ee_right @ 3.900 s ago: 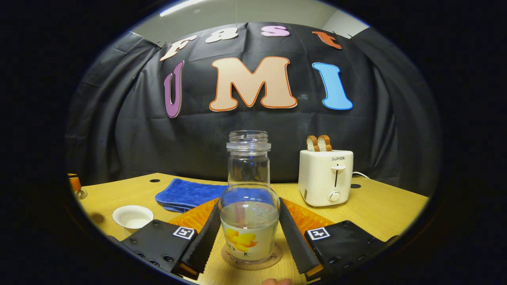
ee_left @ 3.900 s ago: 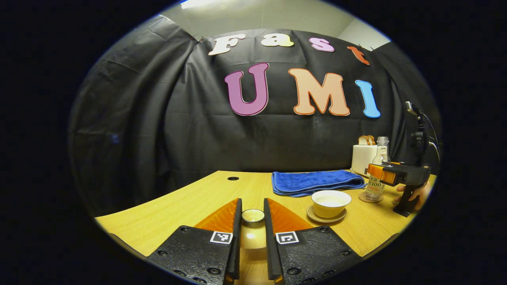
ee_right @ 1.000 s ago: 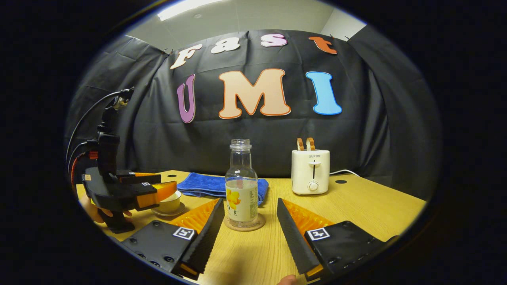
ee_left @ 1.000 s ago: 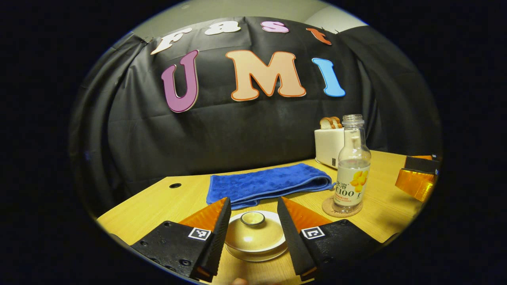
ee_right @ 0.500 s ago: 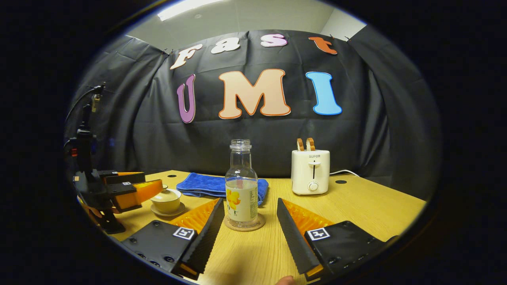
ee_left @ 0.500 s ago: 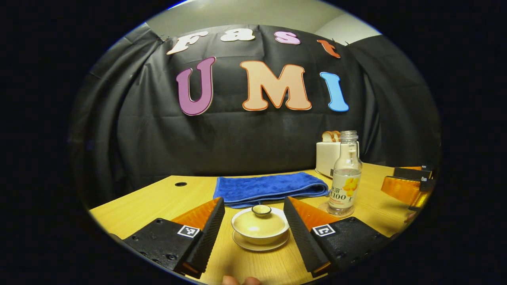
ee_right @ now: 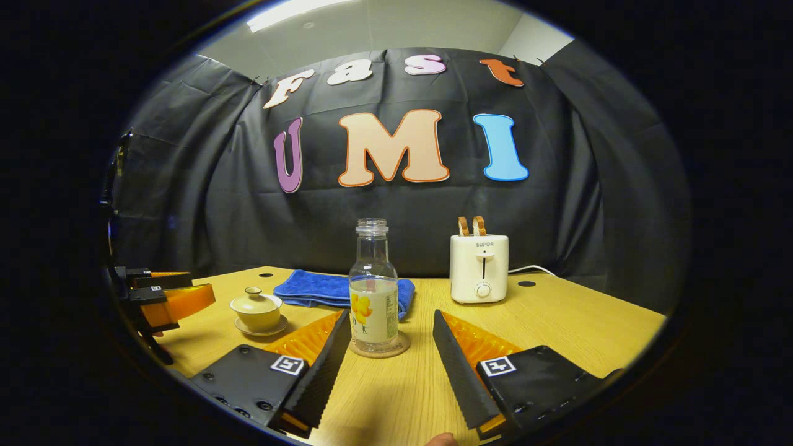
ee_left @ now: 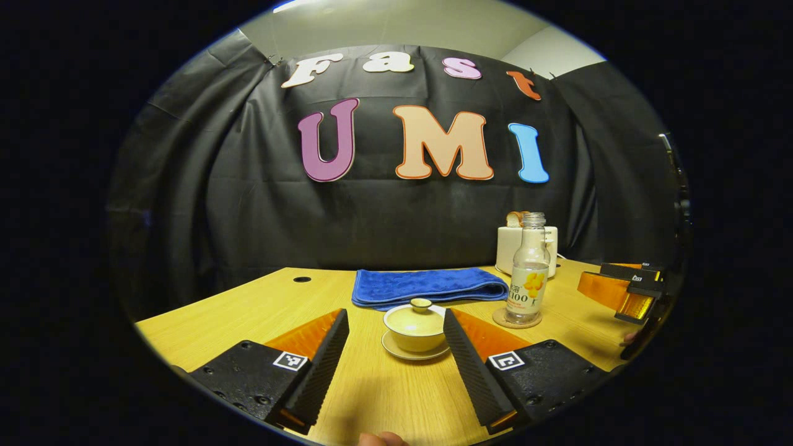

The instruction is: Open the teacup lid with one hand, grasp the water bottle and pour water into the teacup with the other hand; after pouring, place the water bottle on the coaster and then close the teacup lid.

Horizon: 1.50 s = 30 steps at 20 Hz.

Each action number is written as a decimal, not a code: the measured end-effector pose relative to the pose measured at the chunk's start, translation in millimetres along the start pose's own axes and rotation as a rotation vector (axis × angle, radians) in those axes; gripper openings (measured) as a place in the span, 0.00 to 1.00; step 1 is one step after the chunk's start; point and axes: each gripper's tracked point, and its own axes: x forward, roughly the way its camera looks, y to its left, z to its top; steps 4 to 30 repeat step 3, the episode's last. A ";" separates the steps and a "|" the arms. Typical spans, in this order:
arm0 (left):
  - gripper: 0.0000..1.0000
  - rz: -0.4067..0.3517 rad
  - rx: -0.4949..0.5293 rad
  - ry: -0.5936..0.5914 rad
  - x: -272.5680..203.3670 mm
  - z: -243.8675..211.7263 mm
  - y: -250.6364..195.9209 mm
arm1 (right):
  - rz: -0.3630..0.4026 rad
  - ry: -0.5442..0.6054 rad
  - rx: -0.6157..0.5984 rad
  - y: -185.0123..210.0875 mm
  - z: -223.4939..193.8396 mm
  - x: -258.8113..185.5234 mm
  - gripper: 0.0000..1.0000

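Left gripper (ee_left: pixel 396 347): jaws apart, clear of the lidded teacup (ee_left: pixel 415 325) at 12 o'clock.
Right gripper (ee_right: pixel 387 347): jaws apart.
Water bottle (ee_right: pixel 373 291): upright on coaster (ee_right: pixel 379 348), apparently part full.

The left tongs (ee_left: pixel 396 334) are held level and low, with the two fingers spread wide apart and nothing between them. The right tongs (ee_right: pixel 387 337) are in the same pose, fingers wide apart and empty. A fingertip (ee_left: pixel 381 439) of the holding hand shows behind the left tongs.
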 end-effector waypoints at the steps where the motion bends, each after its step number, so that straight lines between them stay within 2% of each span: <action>1: 0.90 0.004 0.001 -0.002 -3.1 0.6 0.9 | 0.000 0.000 0.000 -0.1 -0.2 -2.3 0.87; 30: 0.90 0.006 0.001 0.000 -9.0 0.2 -0.4 | 0.001 -0.001 0.000 0.0 0.5 -9.6 0.87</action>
